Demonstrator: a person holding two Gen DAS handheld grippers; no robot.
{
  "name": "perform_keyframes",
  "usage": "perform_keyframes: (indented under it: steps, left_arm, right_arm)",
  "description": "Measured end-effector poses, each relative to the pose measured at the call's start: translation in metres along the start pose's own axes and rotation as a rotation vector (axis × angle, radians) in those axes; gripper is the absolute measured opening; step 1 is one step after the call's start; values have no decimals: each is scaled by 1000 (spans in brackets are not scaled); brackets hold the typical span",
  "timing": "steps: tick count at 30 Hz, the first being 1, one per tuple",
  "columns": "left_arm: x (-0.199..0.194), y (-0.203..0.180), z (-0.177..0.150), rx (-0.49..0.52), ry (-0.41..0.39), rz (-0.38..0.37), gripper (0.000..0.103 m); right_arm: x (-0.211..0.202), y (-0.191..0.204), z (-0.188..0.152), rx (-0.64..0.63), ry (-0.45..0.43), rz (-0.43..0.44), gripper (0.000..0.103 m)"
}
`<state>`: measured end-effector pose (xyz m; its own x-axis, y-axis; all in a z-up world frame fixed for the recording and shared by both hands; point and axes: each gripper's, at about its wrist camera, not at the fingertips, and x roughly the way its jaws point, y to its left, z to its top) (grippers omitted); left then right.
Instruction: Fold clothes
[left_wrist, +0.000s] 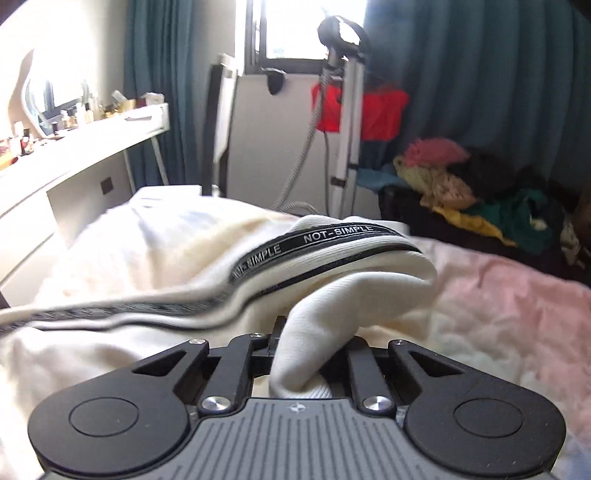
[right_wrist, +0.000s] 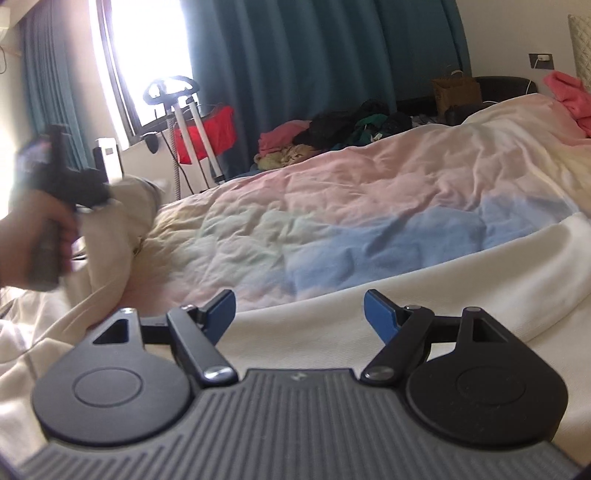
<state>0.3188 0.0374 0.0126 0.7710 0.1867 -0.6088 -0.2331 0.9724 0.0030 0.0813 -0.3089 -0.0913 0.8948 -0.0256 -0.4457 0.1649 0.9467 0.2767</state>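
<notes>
Your left tongs (left_wrist: 314, 343) are pinching a thick fold of the cream garment (left_wrist: 325, 295), a soft knit with a ribbed hem (left_wrist: 369, 251) edged by a black woven band (left_wrist: 332, 236) that reads "NOT-SIMPLE". The cloth bunches into a rounded hump between the black fingers and trails off to the left in blurred folds across the bed. In the right wrist view you can see your left hand (right_wrist: 40, 236) wrapped around that gripper's handle at the far left, with the cream fabric hanging from it. Your right tongs (right_wrist: 299, 314) stand spread wide, their blue pads (right_wrist: 221, 310) clear of everything, hovering over a smooth stretch of the same cream garment that lies along the near edge of the bed. The bed's quilt (right_wrist: 332, 206) is crumpled and puffy, shaded in pale pink, yellow and blue. Beyond the bed, a loose heap of clothes (left_wrist: 461, 184) in pink, yellow, green and black sits on a dark surface. A garment steamer (left_wrist: 343, 110) on a metal pole stands by the window with a red cloth (left_wrist: 380, 114) behind it, against teal pleated curtains (left_wrist: 480, 74). A white worktop (left_wrist: 92, 140) at the left carries small bottles and jars.
</notes>
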Motion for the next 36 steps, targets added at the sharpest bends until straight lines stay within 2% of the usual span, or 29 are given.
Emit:
perform_keyframes:
  steps: [4,7,9,10,12,15,18,20,25,28,31,36]
  left_arm:
    - [-19,67,7,-41,2,143,12]
    - [-13,116,-6,-76,53,255,13]
    - [-3,143,-24,-88,107,297,15]
    - [-2,155,-33,-116,121,277,16]
    - [-13,171,-44,-176,87,221,22]
    - [-40,171,-52,-161,52,190,32]
    - [-67,162,-55,-126,36,176,52]
    - [-91,151,-58,-111,2,132,74]
    - [-151,112,-82,-44,-47,12,76]
    - [-176,87,-101,-36,-58,-55,78]
    - [-191,64,-130,-4,-61,-120,80]
    - [-192,46,-163,56,-70,-165,80]
  right_arm:
    - [-1,3,0,-7,45,18,78]
    - [-3,5,0,-9,68,35,78]
    - [-2,8,-3,-23,85,53,78]
    - [0,9,-5,-29,98,65,78]
    - [6,13,-9,-42,136,96,78]
    - [10,19,-13,-71,170,118,78]
    - [10,23,-15,-85,183,131,78]
    - [10,24,-15,-88,187,133,78]
    - [7,26,-15,-98,197,131,78]
    - [4,27,-14,-118,189,133,78]
    - [0,29,-14,-135,184,132,78]
    - [-5,24,-17,-127,171,151,78]
